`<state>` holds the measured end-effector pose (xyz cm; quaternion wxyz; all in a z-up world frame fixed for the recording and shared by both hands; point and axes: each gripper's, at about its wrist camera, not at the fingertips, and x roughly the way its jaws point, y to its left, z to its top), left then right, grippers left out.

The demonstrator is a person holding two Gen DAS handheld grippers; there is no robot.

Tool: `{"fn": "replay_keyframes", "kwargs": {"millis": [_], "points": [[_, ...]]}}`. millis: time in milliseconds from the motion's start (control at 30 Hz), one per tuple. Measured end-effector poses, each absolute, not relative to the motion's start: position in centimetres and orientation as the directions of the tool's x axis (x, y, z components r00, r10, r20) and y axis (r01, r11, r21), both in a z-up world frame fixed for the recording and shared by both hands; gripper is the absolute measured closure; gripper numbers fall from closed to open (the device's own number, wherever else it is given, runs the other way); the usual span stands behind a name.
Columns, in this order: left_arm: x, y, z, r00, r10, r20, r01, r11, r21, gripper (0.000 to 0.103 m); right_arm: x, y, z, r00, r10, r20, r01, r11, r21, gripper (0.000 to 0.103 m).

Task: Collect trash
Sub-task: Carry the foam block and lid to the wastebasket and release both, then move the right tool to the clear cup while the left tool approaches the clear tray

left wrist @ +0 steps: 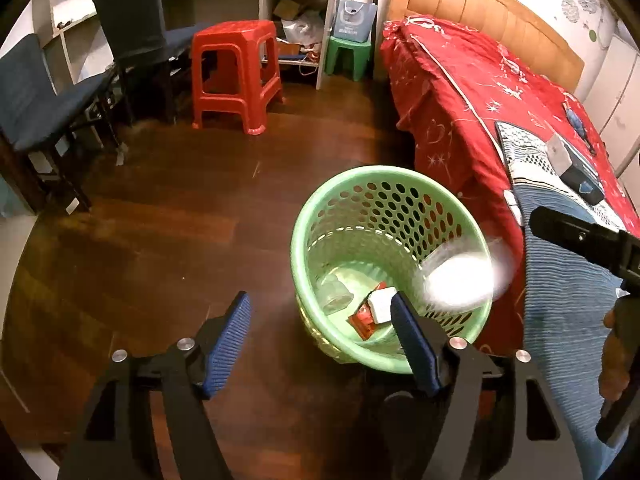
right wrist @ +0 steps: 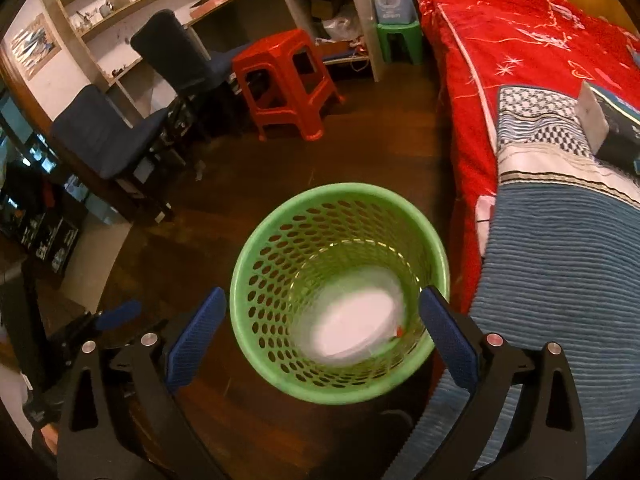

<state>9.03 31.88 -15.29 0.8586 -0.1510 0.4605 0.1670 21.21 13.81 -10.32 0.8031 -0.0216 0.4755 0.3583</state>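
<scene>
While a blurred white wad [right wrist: 352,330] drops into the perforated green plastic basket [right wrist: 280,376] holding wrappers, both grippers [left wrist: 320,340] [right wrist: 322,336] gape empty; floor looks clear

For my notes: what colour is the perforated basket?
Green basket; shows best in the right wrist view.

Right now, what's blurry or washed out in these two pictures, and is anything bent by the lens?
Left wrist view: a white piece of trash at the green basket's near rim is smeared by motion and overexposed; the rest is sharp. Right wrist view: the same white blob inside the basket is blurred and blown out, hiding what lies beneath. Both views: fisheye curvature bows the shelves and bed, with dark corners.
</scene>
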Motion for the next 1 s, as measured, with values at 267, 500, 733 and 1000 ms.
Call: {"fn": "replay_keyframes", "kwargs": {"millis": [267,500,733,1000], "points": [[9.1,29.3,-13.1,0.560,0.144,-0.816,-0.376,0.922,-0.096,0.034,19.8,9.0,-8.3,0.334,0.566,-0.753,-0.571,0.758,0.316,0.007],[9.7,25.7,-10.9,0.594,0.112,-0.797,-0.313,0.945,-0.100,0.034,16.4,1.4,-6.7,0.433,0.520,-0.736,-0.516,0.813,0.270,0.007],[11.1,20.4,-9.4,0.619,0.051,-0.784,-0.220,0.969,-0.110,0.032,13.4,-6.9,-6.3,0.545,0.415,-0.728,-0.416,0.888,0.195,0.007],[12.8,13.8,-8.4,0.626,-0.036,-0.779,-0.087,0.989,-0.117,0.031,11.5,-17.8,-6.3,0.643,0.256,-0.722,-0.215,0.965,0.151,0.011]]}}
